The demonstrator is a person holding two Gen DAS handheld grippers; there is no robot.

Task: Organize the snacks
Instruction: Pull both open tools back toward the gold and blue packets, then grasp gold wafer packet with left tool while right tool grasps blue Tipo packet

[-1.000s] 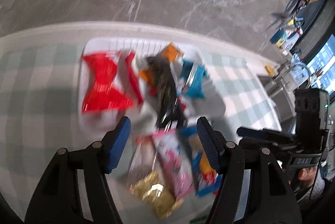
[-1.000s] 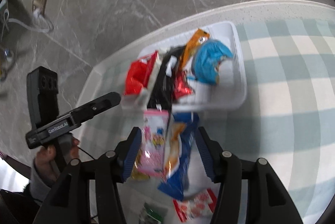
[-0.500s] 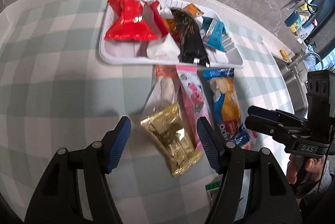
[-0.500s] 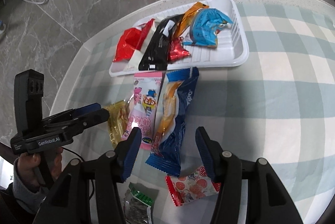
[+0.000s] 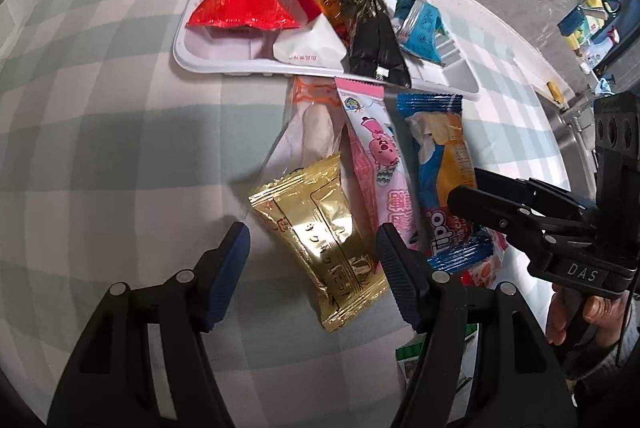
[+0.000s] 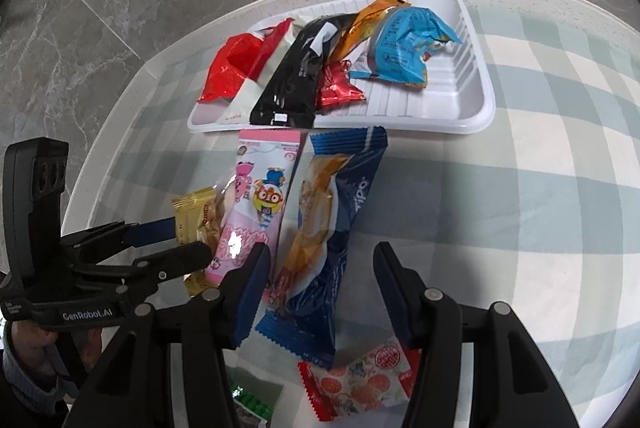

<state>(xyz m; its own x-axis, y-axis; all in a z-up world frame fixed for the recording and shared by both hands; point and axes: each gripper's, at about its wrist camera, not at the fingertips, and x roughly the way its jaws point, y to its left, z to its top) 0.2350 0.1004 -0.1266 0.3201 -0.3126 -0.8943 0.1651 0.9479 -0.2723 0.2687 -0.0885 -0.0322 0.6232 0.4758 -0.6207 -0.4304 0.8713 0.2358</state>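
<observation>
Landmark: the white tray [image 6: 472, 116], at the far edge of my checked tablecloth [image 6: 540, 188].
Right end of tray: bare ribbed floor, room to set something down.
Left and middle of tray: piled wrappers block it.
Right of tray: open cloth, free passage.
Near side of tray: the pink packet [image 5: 380, 164], blue packet [image 6: 332, 228] and gold packet [image 5: 320, 240] lie close together.
My left gripper [image 5: 312, 256]: fingers apart, straddling the gold packet.
My right gripper [image 6: 320, 268]: fingers apart, straddling the blue packet, with my left gripper close on its left.

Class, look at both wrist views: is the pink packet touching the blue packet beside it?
Touching. In the right wrist view the pink packet and the blue packet meet along their long edges, the blue one's edge overlapping the pink, with no tablecloth visible between.
</observation>
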